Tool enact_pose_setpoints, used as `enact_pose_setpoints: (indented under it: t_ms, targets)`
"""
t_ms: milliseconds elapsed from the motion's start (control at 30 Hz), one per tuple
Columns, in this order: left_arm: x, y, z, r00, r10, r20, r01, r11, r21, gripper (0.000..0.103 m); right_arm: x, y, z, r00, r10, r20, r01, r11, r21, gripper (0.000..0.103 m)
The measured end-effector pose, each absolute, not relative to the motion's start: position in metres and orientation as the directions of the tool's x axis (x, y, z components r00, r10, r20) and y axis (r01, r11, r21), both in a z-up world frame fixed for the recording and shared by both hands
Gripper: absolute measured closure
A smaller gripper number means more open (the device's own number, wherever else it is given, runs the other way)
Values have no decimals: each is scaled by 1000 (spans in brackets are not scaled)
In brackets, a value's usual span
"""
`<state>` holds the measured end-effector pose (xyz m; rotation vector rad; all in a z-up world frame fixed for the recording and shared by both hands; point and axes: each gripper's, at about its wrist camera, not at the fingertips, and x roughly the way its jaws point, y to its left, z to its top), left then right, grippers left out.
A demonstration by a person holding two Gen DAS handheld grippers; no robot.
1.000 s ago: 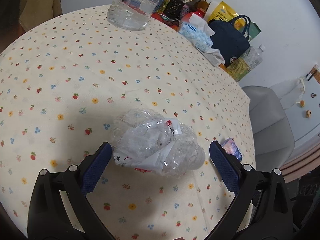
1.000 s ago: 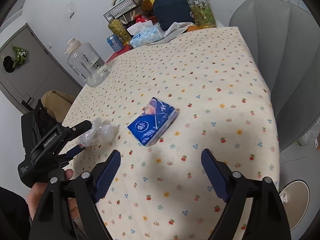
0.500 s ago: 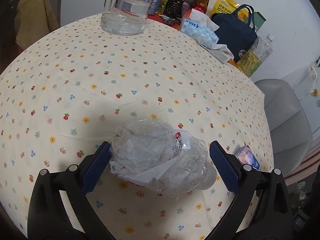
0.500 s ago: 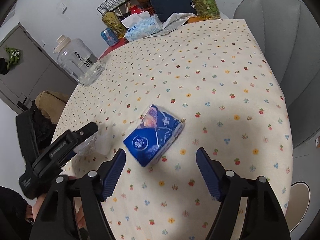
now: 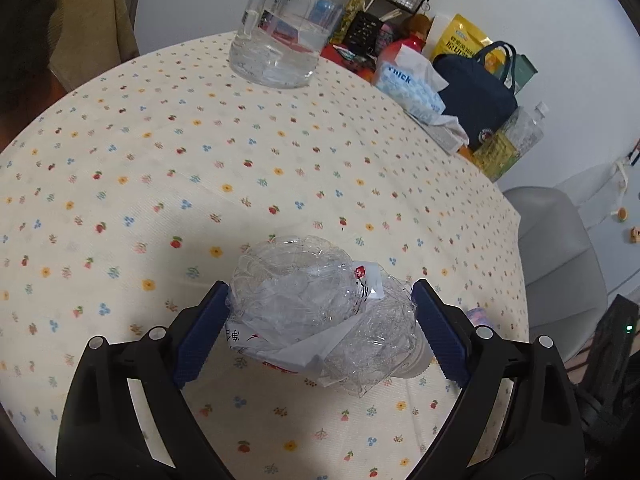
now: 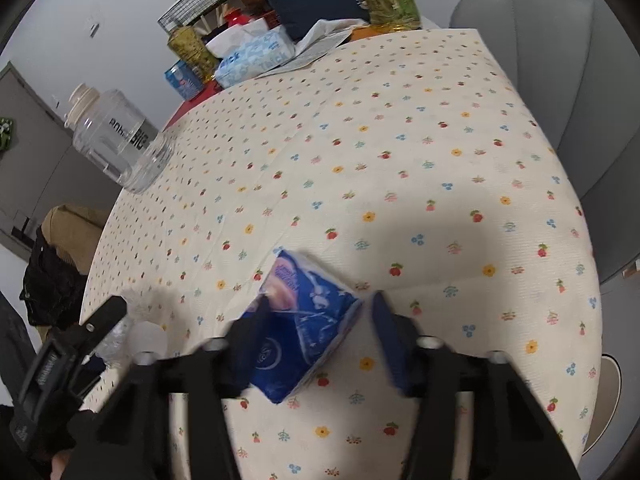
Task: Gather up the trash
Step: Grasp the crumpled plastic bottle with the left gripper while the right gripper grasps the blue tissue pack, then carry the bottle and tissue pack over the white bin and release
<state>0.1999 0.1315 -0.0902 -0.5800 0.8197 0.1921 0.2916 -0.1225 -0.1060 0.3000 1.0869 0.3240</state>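
The trash here is two pieces on the table: a crushed clear bottle near the table's near edge and a blue tissue pack toward the near right corner. We have the left gripper straddling the bottle, its fingers wide apart; the left pad looks to be touching the crumpled plastic and the right pad sits just beside it, and these jaws have just been closing a little. We would say the bottle is bracketed but not yet squeezed. The right gripper has just been closing fast around the pack, which lies between its jaws. The left pad presses into the wrapper, while a thin gap seems to remain at the right pad, though blur makes that hard to read.

To do this step well, we should finish both closures before lifting. The bottle is springy and slick, so we close until the plastic gives and the pads bite across its widest part, not on the loose label. The pack is soft; we keep the jaws level with the tablecloth so they do not pinch the fabric, and squeeze across its short side. Then we lift straight up, clear of the water jug at the far edge.
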Motion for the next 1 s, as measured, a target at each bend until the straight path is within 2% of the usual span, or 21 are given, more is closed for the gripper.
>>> enact_pose_setpoints:
  t_ms: [33,133,533,600,667,1000]
  targets:
    - [198,132,-87,682,-56,-730,-375,829,-414,13,289,-123,-106,430,415,-802,-112,906,408,83]
    - [194,131,-78,695,-50,-717,-368,832,-414,13,280,-127,-101,448,439,-779,-116,892,437,87]
    - [186,77,-52,732,-92,-675,-271,870,-412,13,216,-205,-65,562,502,-658,-104,831,546,88]
    - [189,60,-55,720,-153,-677,-234,865,-444,13,206,-226,-62,584,494,-644,-75,823,563,87]
    - [192,44,-55,715,-163,-679,-213,875,-434,13,195,-250,-58,609,492,-622,-58,810,584,87]
    - [203,-36,-44,701,-244,-670,-78,908,-412,13,158,-352,-78,667,375,-644,85,820,565,87]
